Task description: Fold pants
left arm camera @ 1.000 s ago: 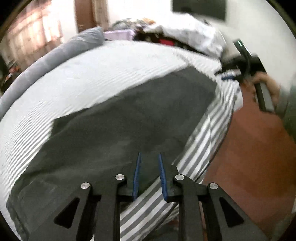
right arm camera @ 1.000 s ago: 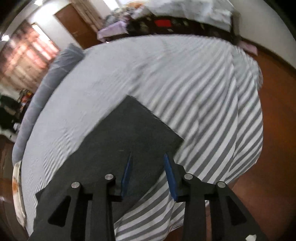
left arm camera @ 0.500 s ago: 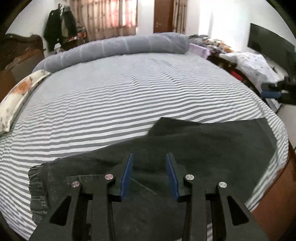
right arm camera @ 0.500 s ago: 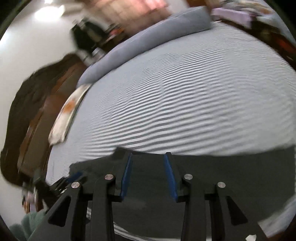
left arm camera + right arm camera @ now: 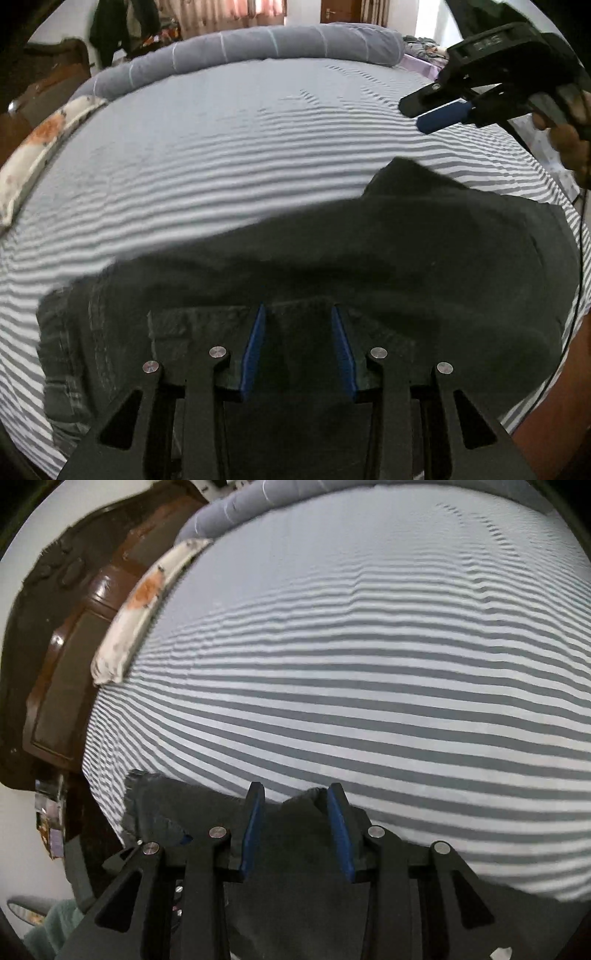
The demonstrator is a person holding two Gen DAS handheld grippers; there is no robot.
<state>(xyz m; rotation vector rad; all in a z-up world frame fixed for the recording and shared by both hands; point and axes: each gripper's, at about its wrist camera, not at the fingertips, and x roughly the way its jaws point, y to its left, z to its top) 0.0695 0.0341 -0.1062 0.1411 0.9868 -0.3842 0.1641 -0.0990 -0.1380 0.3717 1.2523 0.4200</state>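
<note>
Dark grey pants point(image 5: 332, 266) lie flat along the near edge of a grey-and-white striped bed point(image 5: 221, 147). My left gripper point(image 5: 298, 314) is open and hovers low over the seat of the pants, near a back pocket. In the left wrist view my right gripper point(image 5: 439, 110) is held in the air above the bed at the upper right, beyond the leg end of the pants. In the right wrist view the right gripper point(image 5: 295, 794) is open, with a raised fold of the pants point(image 5: 295, 849) below and between its fingers.
A long grey bolster point(image 5: 258, 48) lies along the far side of the bed. A white and orange pillow point(image 5: 144, 602) lies by the dark wooden headboard point(image 5: 70, 657). The bed's edge is close to me, on the right of the left wrist view.
Both grippers have swung from pointing along the bed's edge to facing across the bed. The left gripper has opened wider and dropped lower over the pants. The right gripper has moved toward the pants' edge.
</note>
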